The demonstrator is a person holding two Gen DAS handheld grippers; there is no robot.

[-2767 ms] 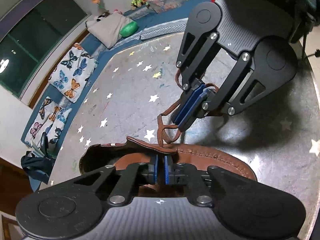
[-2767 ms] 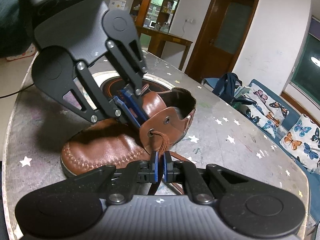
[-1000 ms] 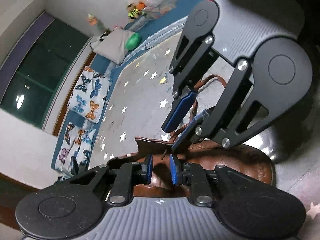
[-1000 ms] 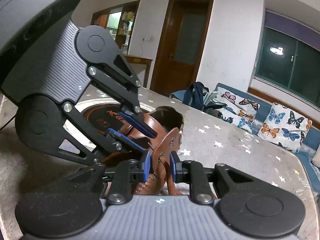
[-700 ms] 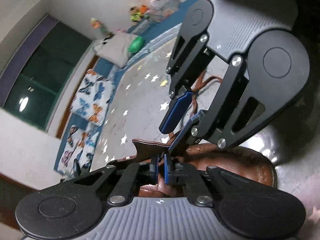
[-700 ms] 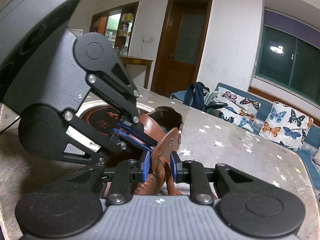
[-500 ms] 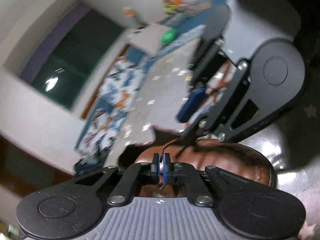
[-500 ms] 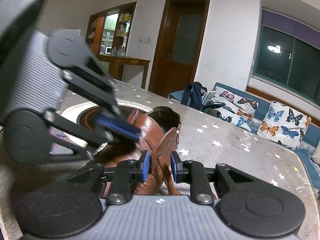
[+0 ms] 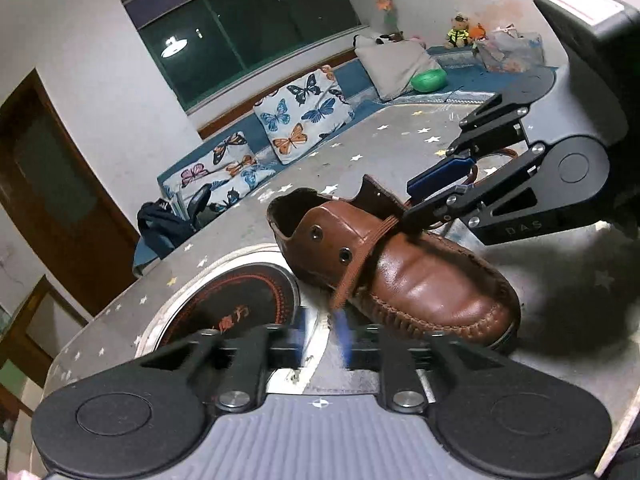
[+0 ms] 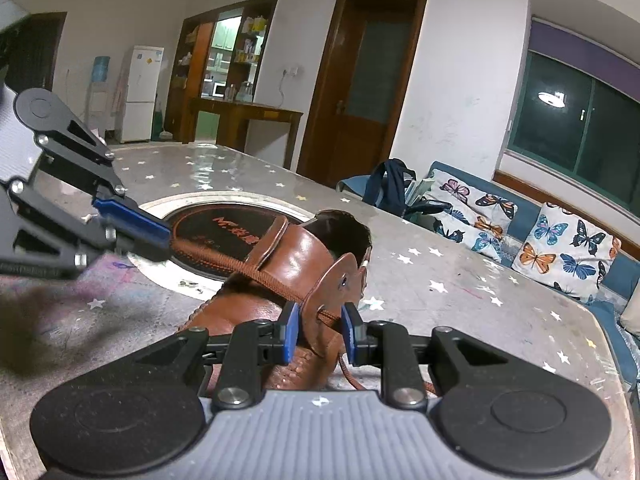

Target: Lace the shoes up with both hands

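A brown leather shoe (image 9: pixel 416 276) lies on the star-patterned table (image 9: pixel 376 152). A brown lace (image 9: pixel 360 258) runs across its tongue and hangs down the near side. My left gripper (image 9: pixel 322 336) is open, its blue pads blurred, with the lace end just above it. In the right wrist view my right gripper (image 10: pixel 319 330) is open, its pads either side of the shoe's eyelet flap (image 10: pixel 332 284) where the lace (image 10: pixel 240 266) passes through. The lace stretches left to my left gripper's fingers (image 10: pixel 132 220).
A round black and red inset disc (image 9: pixel 232 308) lies in the table beside the shoe. A bench with butterfly cushions (image 9: pixel 300 120) runs behind the table. A dark bag (image 10: pixel 390 184) sits at the far edge. A wooden door (image 10: pixel 368 80) stands beyond.
My left gripper pulled the lace back across the tongue and away from the shoe, then opened. My right gripper stayed open around the eyelet flap.
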